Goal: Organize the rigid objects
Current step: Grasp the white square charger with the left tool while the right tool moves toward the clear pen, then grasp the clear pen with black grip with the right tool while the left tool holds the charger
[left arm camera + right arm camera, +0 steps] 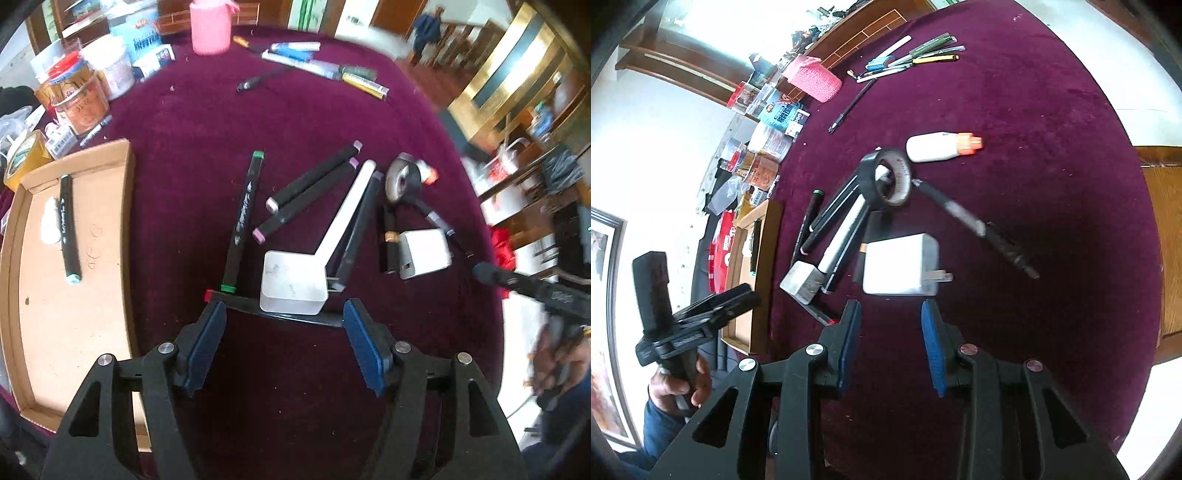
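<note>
Left wrist view: the shallow brown cardboard tray [110, 229] holds one black marker with a pale teal cap [68, 229] beside a small white lump, so by the look of it the sorting has barely begun. To the right of the tray, on the dark maroon velvet tablecloth [258, 110], most of the pile waits: a black marker with green ends [243, 221], two black markers with pink caps [306, 192], a white cube-shaped plug charger [291, 280], a second white charger [424, 254] and a grey roll of tape [402, 181]. The left gripper [284, 332] hangs above the cloth just right of the tray, its blue pads standing well apart and empty. Beyond the tray, the table's far edge is crowded with jars, boxes and a pink cylindrical container [210, 26]; more pens lie there. A wooden floor and a stair rail show behind.

Right wrist view: the right gripper [890, 332] has its jaws parted narrowly with nothing between them, just short of the second charger [901, 264]. The tape roll [890, 177] and a white bottle with an orange cap [942, 147] lie farther from the tray [761, 240]. A hand [679, 384] carries the other tool near the tray. White walls and a framed picture are behind it.
</note>
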